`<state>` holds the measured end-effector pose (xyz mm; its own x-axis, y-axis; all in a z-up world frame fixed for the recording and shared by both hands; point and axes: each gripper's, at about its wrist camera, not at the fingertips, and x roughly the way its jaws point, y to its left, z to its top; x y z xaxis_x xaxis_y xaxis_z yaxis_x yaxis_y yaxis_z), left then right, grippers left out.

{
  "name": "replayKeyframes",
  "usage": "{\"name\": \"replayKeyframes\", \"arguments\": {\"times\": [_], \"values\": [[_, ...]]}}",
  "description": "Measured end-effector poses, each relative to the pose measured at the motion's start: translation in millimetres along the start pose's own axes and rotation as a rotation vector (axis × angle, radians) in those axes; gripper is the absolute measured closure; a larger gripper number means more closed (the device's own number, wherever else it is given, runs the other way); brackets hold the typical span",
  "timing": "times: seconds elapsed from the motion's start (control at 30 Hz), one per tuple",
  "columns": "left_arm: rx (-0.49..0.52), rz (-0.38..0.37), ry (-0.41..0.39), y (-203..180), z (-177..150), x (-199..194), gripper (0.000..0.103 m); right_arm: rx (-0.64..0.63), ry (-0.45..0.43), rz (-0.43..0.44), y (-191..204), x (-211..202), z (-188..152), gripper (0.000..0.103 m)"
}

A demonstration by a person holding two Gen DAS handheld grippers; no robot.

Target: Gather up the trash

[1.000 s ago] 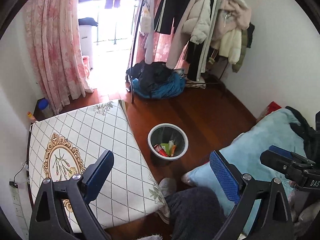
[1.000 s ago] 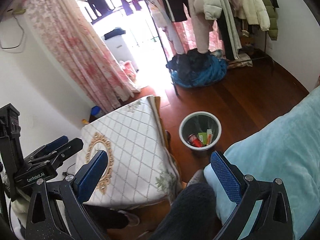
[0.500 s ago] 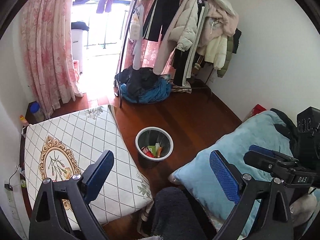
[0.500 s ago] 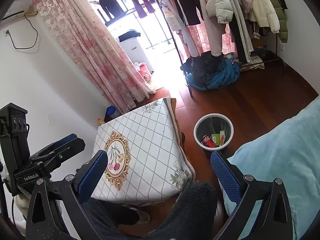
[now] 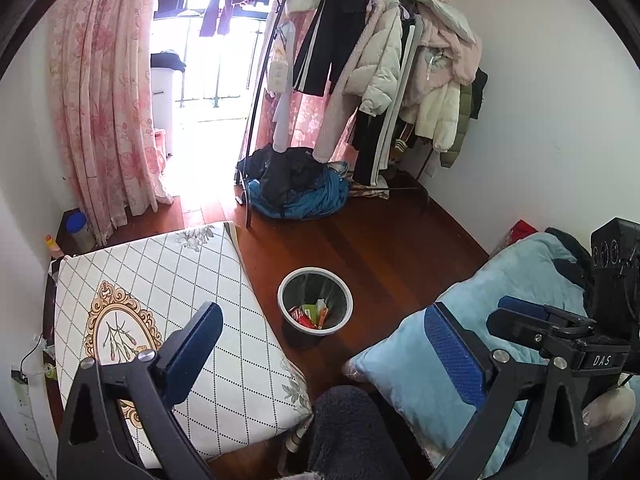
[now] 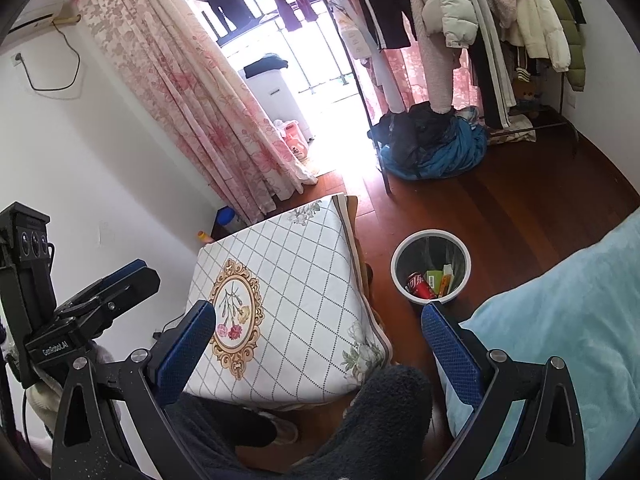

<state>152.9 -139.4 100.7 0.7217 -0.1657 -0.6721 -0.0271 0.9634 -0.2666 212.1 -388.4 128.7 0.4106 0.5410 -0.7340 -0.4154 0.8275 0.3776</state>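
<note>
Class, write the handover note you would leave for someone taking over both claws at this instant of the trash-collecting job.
Left claw: open, holding nothing, raised above the table and floor.
Right claw: open, holding nothing, at similar height.
Trash bin: on the wooden floor between the cloth-covered table and the blue bedding. Inside lie a red can and a few green and orange wrappers.
Done: those pieces are in the bin.
Left: no loose trash shows on the tabletop or the visible floor. Check out-of-view areas before calling it finished.
</note>
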Motion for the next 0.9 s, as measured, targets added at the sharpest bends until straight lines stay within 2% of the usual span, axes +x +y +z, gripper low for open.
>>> {"name": "replayKeyframes", "arguments": {"times": [0.9], "values": [[-0.017,-0.002,-0.014,-1,4,-13,0.000,-0.033,0.001,0.004,19,-2,8,0.000]]}}
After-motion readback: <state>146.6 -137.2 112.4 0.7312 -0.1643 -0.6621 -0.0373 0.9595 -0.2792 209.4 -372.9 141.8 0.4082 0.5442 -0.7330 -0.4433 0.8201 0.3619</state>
